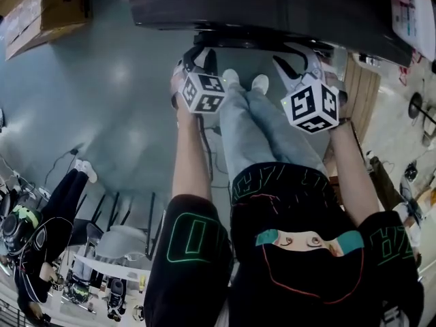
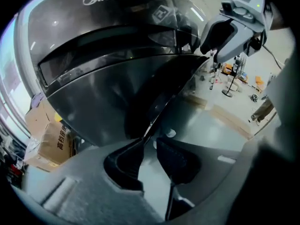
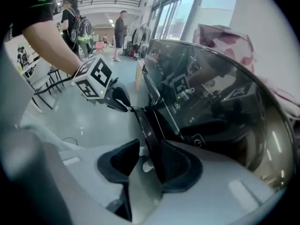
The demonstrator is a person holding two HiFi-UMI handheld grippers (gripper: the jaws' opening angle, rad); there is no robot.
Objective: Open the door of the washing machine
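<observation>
Grey floor (image 1: 116, 101): washing machine (image 1: 272, 9), cardboard box (image 1: 41, 9)

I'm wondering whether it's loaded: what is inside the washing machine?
Nothing inside shows. The dark lid of the washing machine covers the whole inside and gives only reflections. Its front edge sits between the open jaws of the left tool and the right tool.
</observation>
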